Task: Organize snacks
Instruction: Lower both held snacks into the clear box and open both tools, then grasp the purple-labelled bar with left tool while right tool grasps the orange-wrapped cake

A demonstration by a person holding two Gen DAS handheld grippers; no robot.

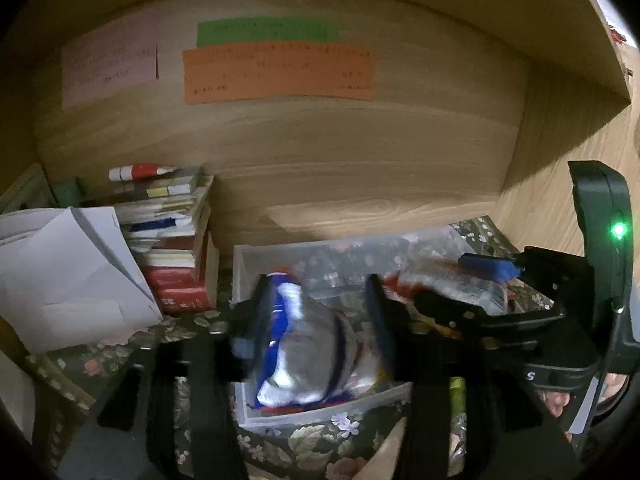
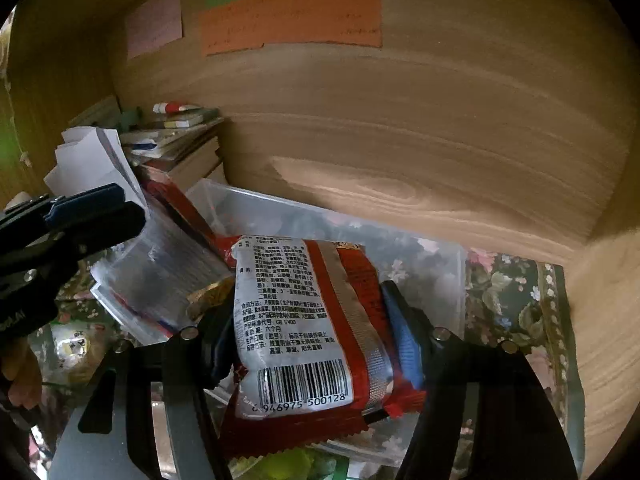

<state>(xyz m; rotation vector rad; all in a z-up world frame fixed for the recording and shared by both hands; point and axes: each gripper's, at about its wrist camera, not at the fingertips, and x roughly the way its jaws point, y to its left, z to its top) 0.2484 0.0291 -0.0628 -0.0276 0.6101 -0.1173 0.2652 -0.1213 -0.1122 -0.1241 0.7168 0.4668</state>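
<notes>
Left gripper (image 1: 316,320) clamps a blue-and-silver packet (image 1: 304,352); right gripper (image 2: 312,328) clamps a red packet (image 2: 304,320), barcode 6946975500128, both above the clear bin (image 2: 440,256).

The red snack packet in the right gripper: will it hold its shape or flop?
The red snack packet looks puffy and crinkled, so probably light and yielding. Its glossy film may slip between the right gripper fingers. Its loose sealed ends likely flop.
</notes>
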